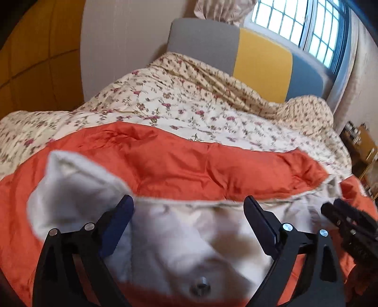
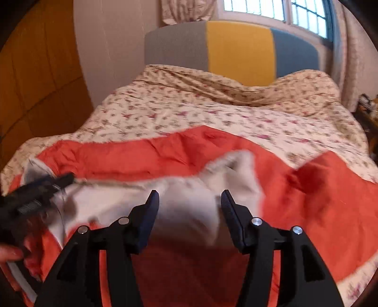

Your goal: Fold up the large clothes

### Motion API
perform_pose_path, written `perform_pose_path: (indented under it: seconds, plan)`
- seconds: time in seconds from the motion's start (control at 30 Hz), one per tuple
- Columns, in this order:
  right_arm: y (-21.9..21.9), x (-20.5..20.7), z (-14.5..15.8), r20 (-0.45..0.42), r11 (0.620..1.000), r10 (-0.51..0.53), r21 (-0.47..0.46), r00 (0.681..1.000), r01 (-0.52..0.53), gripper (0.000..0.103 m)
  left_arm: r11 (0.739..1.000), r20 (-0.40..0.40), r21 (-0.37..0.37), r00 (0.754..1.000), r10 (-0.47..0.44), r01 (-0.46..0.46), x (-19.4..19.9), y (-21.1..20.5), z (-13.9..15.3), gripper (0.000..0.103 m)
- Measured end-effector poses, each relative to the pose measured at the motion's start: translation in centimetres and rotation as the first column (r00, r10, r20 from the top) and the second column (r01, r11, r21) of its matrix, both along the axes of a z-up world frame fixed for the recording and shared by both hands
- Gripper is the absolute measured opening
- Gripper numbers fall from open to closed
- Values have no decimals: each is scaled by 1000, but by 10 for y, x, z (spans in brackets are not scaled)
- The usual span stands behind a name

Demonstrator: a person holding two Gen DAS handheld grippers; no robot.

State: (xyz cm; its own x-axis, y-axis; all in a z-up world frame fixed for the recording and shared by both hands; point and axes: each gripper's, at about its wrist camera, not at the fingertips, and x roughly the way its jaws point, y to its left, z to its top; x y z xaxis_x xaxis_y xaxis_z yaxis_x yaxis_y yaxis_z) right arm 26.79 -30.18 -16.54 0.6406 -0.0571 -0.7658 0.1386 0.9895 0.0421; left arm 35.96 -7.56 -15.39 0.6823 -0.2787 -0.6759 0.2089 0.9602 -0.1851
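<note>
An orange padded coat with a white fleece lining lies spread on the bed; it also shows in the right wrist view, lining turned out. My left gripper is open just above the lining near the collar edge, holding nothing. My right gripper is open over the lining, holding nothing. The right gripper shows at the right edge of the left wrist view; the left gripper shows at the left of the right wrist view. The frames are motion-blurred.
The bed has a floral quilt and a grey, yellow and blue headboard. A wooden wardrobe stands at the left. A barred window and curtain are behind. Cluttered furniture stands at the right.
</note>
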Motion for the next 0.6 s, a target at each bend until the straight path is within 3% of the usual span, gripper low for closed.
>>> perform_pose_path:
  seconds: [0.17,0.37,0.5,0.6]
  plan:
    - [-16,-30,-7,-39,992,-118,-57,992,116,63,994,24,-71,996,89,-87,-28,27,17,94]
    - [-24,-36,-27,-85,988,-149,-57,985,145,67,969,34,-98,972,232,-228,-54,78,29,94]
    - [-23,-36,-30,-90,986,-153,-79,984,146,70,943,49,-47,943,330,-328,-70,122,33,94]
    - [-23,-35,-32,-92,986,-154,-85,984,147,71,902,31,-61,902,430,-428,-85,167,35,94]
